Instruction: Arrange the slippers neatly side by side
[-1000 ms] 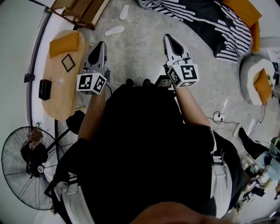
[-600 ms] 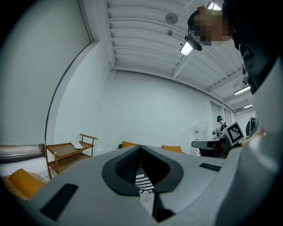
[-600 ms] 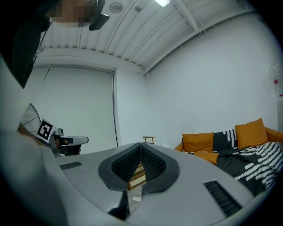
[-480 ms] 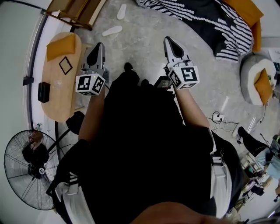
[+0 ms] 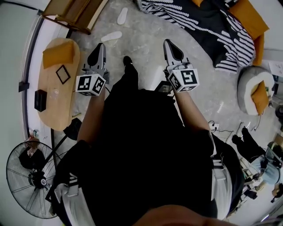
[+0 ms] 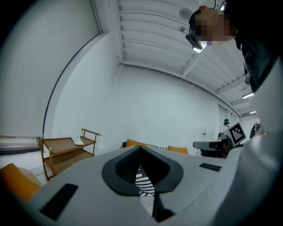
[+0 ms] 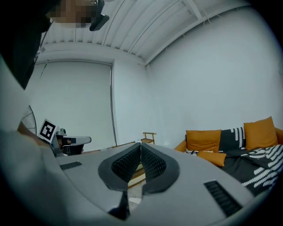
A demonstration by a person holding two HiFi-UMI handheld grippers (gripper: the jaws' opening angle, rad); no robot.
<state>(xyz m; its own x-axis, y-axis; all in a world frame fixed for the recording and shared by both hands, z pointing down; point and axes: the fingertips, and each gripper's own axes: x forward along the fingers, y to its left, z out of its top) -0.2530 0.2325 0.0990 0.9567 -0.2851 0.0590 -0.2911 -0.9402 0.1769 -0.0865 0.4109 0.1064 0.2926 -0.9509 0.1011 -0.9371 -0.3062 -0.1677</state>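
Observation:
Two white slippers lie apart on the grey floor in the head view, one (image 5: 111, 36) close ahead of my left gripper and the other (image 5: 122, 16) farther off, at different angles. My left gripper (image 5: 100, 47) is held in the air short of the nearer slipper, jaws shut and empty. The right gripper (image 5: 170, 44) is level with it, to the right, also shut on nothing. In the left gripper view the gripper (image 6: 140, 148) has its pads together, and so does the gripper (image 7: 140, 145) in the right gripper view. The person's black shoe (image 5: 128, 60) is between the grippers.
A wooden rack (image 5: 73, 12) stands at the far left, with a white thing (image 6: 77, 141) on its top shelf. An oval wooden table (image 5: 55, 101) with an orange cushion (image 5: 59, 53) is at the left, a floor fan (image 5: 31, 176) behind. A sofa with a striped blanket (image 5: 212, 26), a round pouffe (image 5: 254, 90) and floor cables (image 5: 216, 128) are at the right.
The person has stepped forward: a black shoe now reaches out between the grippers and the slippers sit a little nearer. Both grippers stay shut and empty.

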